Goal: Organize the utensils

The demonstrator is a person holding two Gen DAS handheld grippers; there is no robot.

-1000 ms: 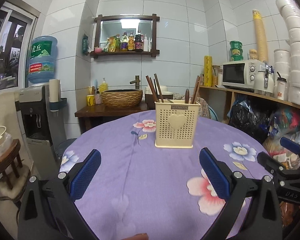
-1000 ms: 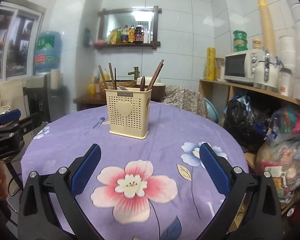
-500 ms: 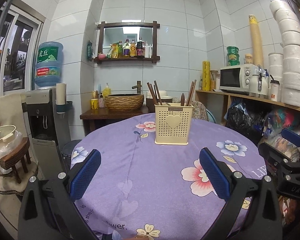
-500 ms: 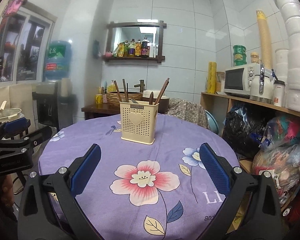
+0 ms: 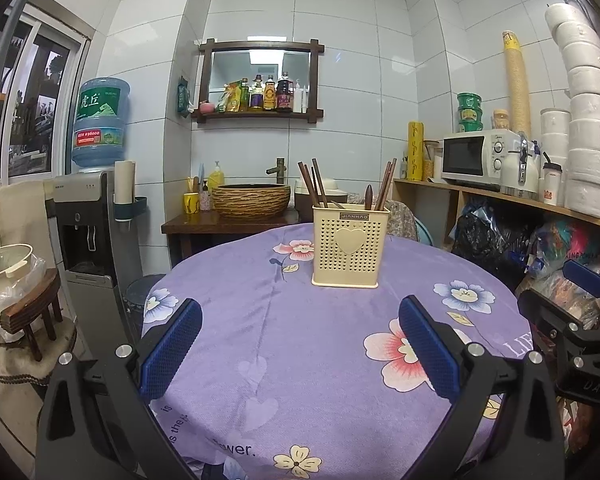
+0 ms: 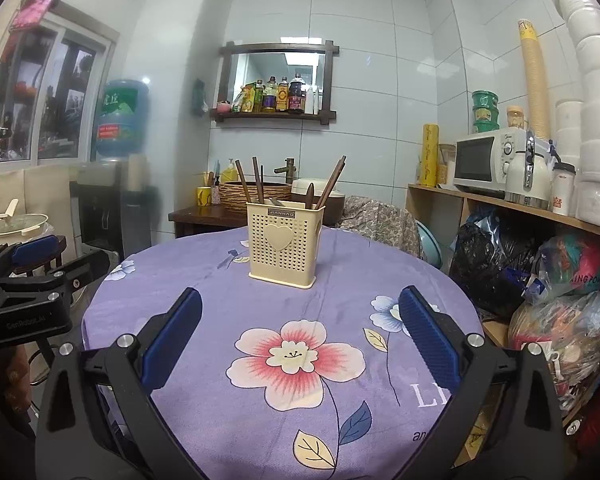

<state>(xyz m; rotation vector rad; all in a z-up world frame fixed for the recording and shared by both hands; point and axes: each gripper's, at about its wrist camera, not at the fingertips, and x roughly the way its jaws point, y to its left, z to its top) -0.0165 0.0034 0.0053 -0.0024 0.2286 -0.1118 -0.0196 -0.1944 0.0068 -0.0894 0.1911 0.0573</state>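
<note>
Left wrist view: left gripper [image 5: 300,340], jaws spread wide, empty, 2 blue textured pads. Cream perforated plastic utensil holder [image 5: 350,248], heart emblem, upright on the purple floral tablecloth [image 5: 300,360], holding dark wooden chopsticks [image 5: 314,182].

Right wrist view: right gripper [image 6: 300,334], jaws likewise apart, empty; holder centred beyond.

Cream holder [image 5: 350,251] — heart-perforated; purple tablecloth [image 5: 300,360] — floral.

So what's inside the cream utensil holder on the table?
The cream holder has dark wooden chopsticks leaning out on both sides, plus one short rounded wooden handle. A greyish piece barely clears the rim. Everything below the rim is hidden by the perforated wall.
</note>
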